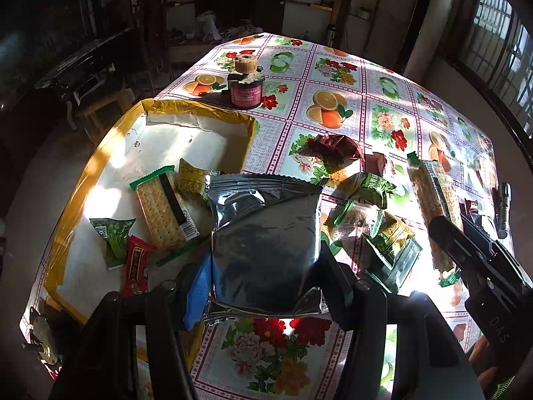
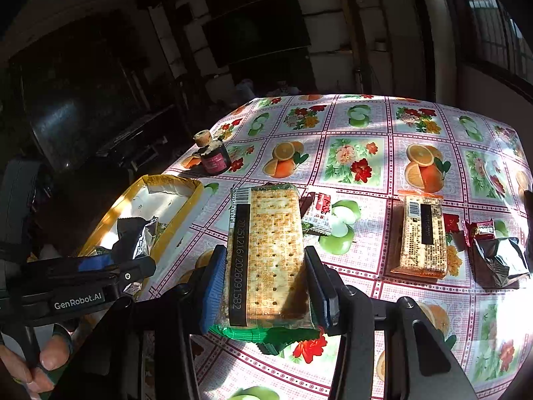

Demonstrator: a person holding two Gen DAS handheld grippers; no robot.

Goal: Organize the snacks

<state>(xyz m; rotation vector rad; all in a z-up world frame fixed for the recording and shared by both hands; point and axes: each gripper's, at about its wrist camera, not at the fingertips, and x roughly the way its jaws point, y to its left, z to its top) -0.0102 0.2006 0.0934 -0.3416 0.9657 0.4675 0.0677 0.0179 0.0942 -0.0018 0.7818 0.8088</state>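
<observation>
Our left gripper (image 1: 263, 286) is clamped on a silver foil pouch (image 1: 266, 243), held over the yellow-rimmed box's (image 1: 100, 153) near right corner. Our right gripper (image 2: 266, 286) pinches a green-edged cracker pack (image 2: 266, 253) stamped "20251216/20260915B2". At nine o'clock in its view, the other tool reads "GenRobot.AI". An orange-edged cracker pack (image 2: 423, 233) lies at three o'clock.

Layout on the table (image 2: 366, 126). The tray (image 1: 83, 180) lies at the left edge and holds a cracker pack (image 1: 163, 211) and small packets. Behind the tray stands a jar (image 1: 246, 83). To the tray's right, loose snack packets (image 1: 369, 213) lie on the tablecloth; farther right lies another cracker pack (image 2: 423, 235).
</observation>
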